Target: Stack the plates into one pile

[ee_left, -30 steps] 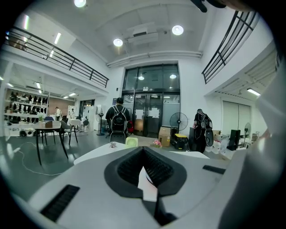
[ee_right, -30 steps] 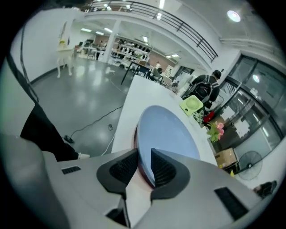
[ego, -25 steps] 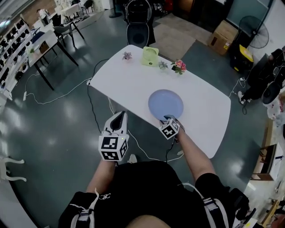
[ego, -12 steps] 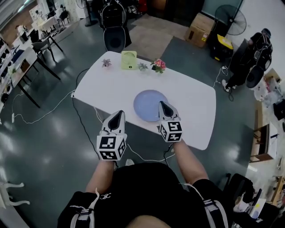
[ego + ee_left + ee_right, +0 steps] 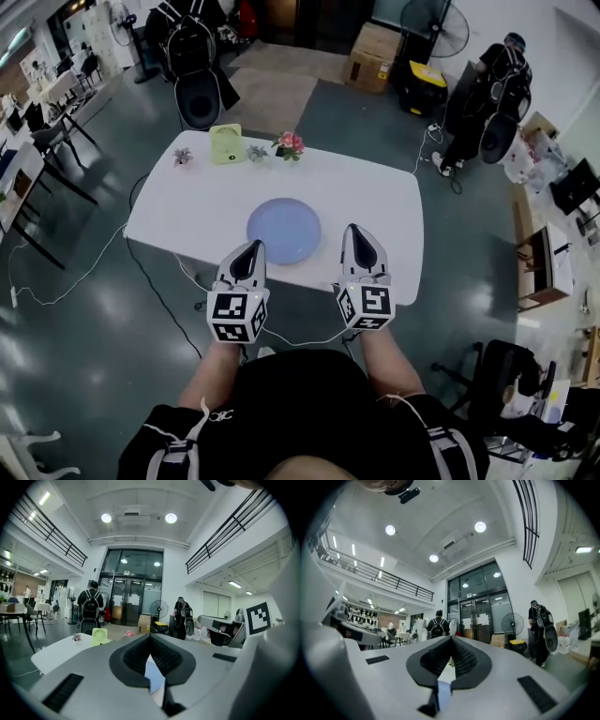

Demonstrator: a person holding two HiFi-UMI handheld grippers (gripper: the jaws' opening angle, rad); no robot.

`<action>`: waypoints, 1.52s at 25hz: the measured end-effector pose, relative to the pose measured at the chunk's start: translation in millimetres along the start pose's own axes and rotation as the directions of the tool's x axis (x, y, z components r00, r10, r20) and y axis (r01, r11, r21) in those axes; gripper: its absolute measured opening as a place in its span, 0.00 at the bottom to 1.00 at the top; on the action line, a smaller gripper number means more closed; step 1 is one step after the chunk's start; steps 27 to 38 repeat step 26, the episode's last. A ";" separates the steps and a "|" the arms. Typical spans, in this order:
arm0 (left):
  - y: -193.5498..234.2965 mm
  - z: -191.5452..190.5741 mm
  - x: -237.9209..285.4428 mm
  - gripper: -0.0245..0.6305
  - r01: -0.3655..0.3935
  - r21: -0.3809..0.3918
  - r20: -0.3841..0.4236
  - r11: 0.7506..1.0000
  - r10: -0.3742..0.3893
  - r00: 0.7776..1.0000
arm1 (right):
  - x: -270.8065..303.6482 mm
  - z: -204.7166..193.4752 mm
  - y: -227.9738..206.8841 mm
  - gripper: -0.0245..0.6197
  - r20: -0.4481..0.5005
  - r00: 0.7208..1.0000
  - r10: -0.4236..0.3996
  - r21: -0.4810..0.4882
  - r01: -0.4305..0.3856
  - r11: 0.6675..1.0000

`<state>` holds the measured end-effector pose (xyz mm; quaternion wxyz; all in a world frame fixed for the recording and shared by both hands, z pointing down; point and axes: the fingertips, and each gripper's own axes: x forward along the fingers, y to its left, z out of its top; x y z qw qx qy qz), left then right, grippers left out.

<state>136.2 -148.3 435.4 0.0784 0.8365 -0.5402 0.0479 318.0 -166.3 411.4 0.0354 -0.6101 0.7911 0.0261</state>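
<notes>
A pale blue plate pile (image 5: 284,230) lies near the front middle of the white table (image 5: 375,202). Both grippers hang in the air on my side of the table and point level toward it, apart from the pile. The left gripper (image 5: 251,247) is shut and holds nothing; in the left gripper view its jaws (image 5: 150,637) meet at the tip, and a sliver of the blue plate (image 5: 153,677) shows below them. The right gripper (image 5: 354,230) is also shut and empty, with its jaws (image 5: 451,639) closed together in the right gripper view.
A small green fan (image 5: 225,143) and little flower pots (image 5: 290,143) stand along the table's far edge. A dark chair (image 5: 199,98) sits behind the table. Cables run over the floor at the left. A person with a backpack (image 5: 497,103) stands far right, near a cardboard box (image 5: 375,42).
The right gripper has lifted off the plate's near rim, turned from pointing down to level, and its jaws have shut. The left gripper has shifted a little. The table looks farther away.
</notes>
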 end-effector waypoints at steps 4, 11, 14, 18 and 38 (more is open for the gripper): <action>-21.7 1.0 9.7 0.06 0.046 0.017 -0.007 0.999 -0.046 0.999 | -12.9 -1.5 -13.1 0.06 -0.008 0.999 -0.036 -0.048 0.035 0.998; -37.4 -3.1 14.9 0.06 0.068 0.023 -0.023 0.997 -0.068 0.997 | -21.5 -6.6 -23.9 0.06 -0.025 0.998 -0.053 -0.029 0.052 0.998; -40.0 -7.0 15.4 0.06 0.067 0.023 -0.031 0.997 -0.066 0.997 | -22.7 -9.3 -24.8 0.06 -0.032 0.998 -0.050 -0.032 0.049 0.998; -40.8 -8.5 12.9 0.06 0.062 0.025 -0.032 0.998 -0.061 0.998 | -25.2 -12.3 -22.1 0.06 -0.039 0.998 -0.041 -0.038 0.040 0.998; -38.8 -7.8 10.3 0.06 0.052 0.025 -0.034 0.998 -0.051 0.998 | -23.6 -12.1 -20.1 0.06 -0.039 0.999 -0.030 -0.028 0.029 0.999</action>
